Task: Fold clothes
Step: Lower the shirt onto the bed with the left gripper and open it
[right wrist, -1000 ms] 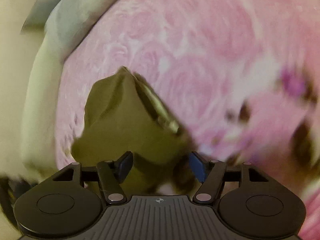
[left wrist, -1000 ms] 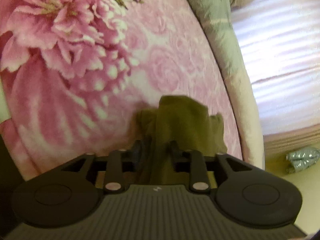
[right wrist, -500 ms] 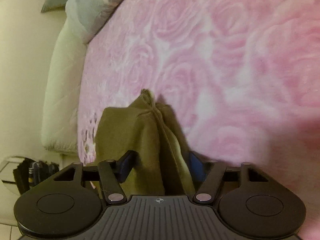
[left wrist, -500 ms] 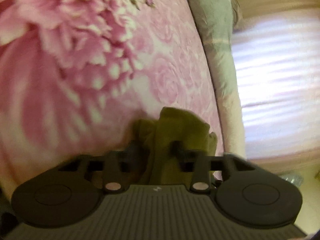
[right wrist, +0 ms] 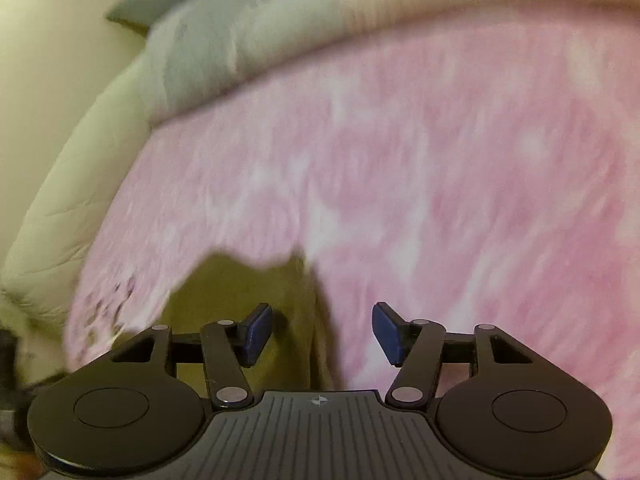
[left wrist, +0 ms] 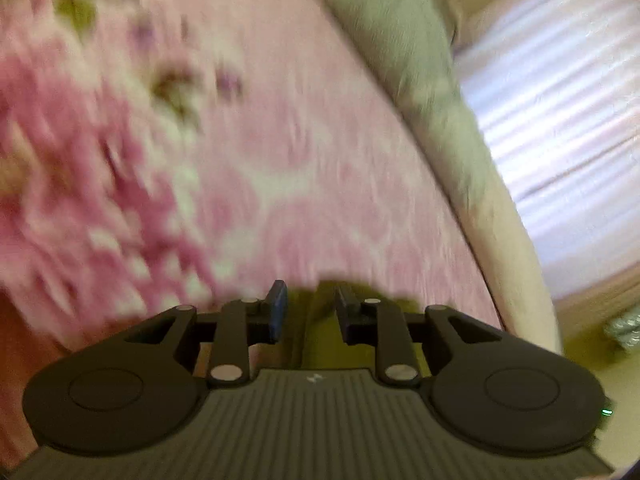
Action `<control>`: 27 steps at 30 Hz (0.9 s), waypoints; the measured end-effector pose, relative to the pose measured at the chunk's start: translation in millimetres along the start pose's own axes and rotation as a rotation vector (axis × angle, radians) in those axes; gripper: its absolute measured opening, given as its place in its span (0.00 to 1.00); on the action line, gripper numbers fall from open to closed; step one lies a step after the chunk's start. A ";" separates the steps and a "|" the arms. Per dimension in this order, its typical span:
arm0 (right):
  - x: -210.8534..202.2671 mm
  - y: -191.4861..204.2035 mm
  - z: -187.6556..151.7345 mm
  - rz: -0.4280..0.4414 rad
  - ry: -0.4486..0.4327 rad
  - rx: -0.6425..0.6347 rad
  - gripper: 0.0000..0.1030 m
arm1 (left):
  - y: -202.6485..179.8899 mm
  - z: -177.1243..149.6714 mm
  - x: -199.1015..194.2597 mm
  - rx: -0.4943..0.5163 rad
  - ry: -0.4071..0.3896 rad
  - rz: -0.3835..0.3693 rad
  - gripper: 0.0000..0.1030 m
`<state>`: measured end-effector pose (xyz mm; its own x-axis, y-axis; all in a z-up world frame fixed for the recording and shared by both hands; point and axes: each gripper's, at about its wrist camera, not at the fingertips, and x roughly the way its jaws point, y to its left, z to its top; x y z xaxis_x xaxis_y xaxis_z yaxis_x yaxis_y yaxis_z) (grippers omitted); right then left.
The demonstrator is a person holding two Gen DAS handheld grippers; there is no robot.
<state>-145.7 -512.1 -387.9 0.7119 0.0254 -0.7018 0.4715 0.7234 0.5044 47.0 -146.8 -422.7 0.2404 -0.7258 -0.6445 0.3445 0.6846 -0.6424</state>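
The olive-green garment point(right wrist: 240, 300) lies on the pink floral blanket point(right wrist: 440, 200). The right gripper point(right wrist: 322, 332) gapes wide, empty; the left gripper point(left wrist: 308, 312) is parted around cloth, not clamping it.

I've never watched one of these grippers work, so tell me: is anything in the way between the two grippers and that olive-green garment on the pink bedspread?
Nothing visible. The olive-green garment lies right below the open right gripper, and the left gripper has the cloth between its parted fingers. Around it is only pink bedspread.
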 end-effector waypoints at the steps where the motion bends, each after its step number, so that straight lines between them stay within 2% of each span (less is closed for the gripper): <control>1: -7.4 9.6 0.0 -0.018 -0.031 -0.055 0.57 | -6.6 -0.6 -0.3 0.038 -0.004 0.001 0.13; 2: -12.8 22.2 -0.5 -0.029 -0.055 -0.128 0.57 | -13.3 -1.2 -0.5 0.077 -0.008 0.002 0.02; 3: -11.6 34.2 -2.0 -0.025 -0.059 -0.190 0.57 | -19.9 -1.8 -0.8 0.115 -0.011 0.003 0.01; 6: 12.9 67.3 -13.1 0.036 -0.005 -0.337 0.57 | -39.8 -3.6 -1.5 0.230 -0.023 0.007 0.01; 8: 32.5 84.2 -23.7 0.035 0.014 -0.422 0.57 | -51.0 -5.3 0.9 0.300 -0.032 0.016 0.01; 10: 53.7 91.4 -31.1 0.012 0.004 -0.456 0.57 | -43.9 -5.6 20.9 0.304 -0.051 0.074 0.02; 14: 82.5 76.4 -44.1 -0.025 -0.033 -0.407 0.57 | -26.0 -5.0 37.1 0.237 -0.088 0.145 0.02; 17: 79.8 60.5 -41.8 -0.003 -0.047 -0.334 0.57 | -13.9 -2.7 43.4 0.186 -0.105 0.180 0.03; 19: 75.5 59.4 -36.5 0.000 -0.046 -0.320 0.57 | -15.4 3.2 44.9 0.211 -0.100 0.205 0.03; 21: 69.1 58.4 -27.3 -0.015 -0.038 -0.289 0.57 | -15.2 8.2 33.5 0.184 -0.111 0.228 0.03; 24: 51.4 50.0 -12.4 -0.144 -0.045 -0.226 0.57 | -15.3 11.8 9.0 0.138 -0.140 0.275 0.03; 26: 31.2 39.3 -7.8 -0.149 -0.058 -0.188 0.57 | -19.5 8.8 -12.1 0.116 -0.129 0.288 0.03; 27: 19.1 40.5 -9.8 -0.141 -0.062 -0.211 0.57 | -25.5 4.5 -19.9 0.123 -0.113 0.275 0.03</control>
<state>-118.1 -475.6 -385.8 0.6803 -0.1234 -0.7225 0.4537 0.8451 0.2828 37.6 -150.1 -391.6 0.4366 -0.5223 -0.7325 0.3577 0.8478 -0.3914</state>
